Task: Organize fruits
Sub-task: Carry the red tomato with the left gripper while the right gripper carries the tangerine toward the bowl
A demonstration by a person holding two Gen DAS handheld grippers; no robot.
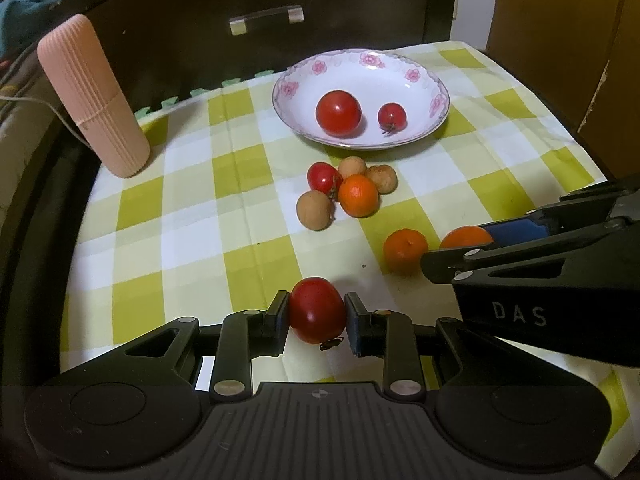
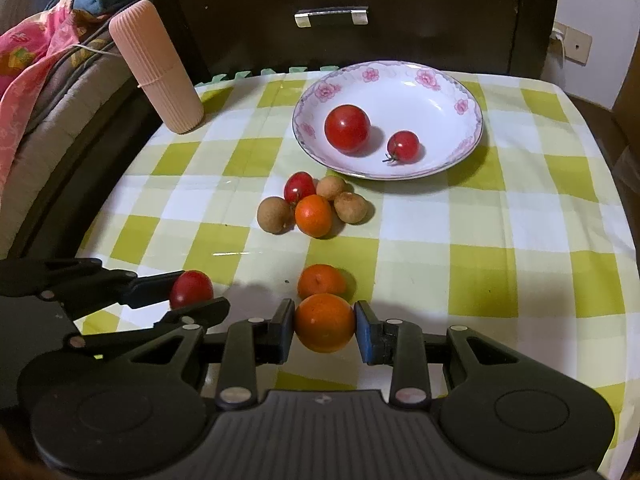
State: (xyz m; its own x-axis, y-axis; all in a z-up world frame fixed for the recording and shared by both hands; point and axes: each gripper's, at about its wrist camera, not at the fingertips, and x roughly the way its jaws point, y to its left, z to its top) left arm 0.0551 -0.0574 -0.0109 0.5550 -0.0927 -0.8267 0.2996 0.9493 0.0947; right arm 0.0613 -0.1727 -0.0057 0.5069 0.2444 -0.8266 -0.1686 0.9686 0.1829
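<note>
Left gripper (image 1: 317, 312) clamps a tomato (image 1: 317, 309), right gripper (image 2: 325, 328) an orange (image 2: 325, 327); plate (image 2: 448, 80) holds two tomatoes

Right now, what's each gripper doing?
Left gripper: shut on a red tomato.
Right gripper: shut on an orange.

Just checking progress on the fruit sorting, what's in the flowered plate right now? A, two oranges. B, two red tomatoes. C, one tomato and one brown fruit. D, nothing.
B: the flowered plate holds a large tomato and a small tomato, nothing else.
</note>
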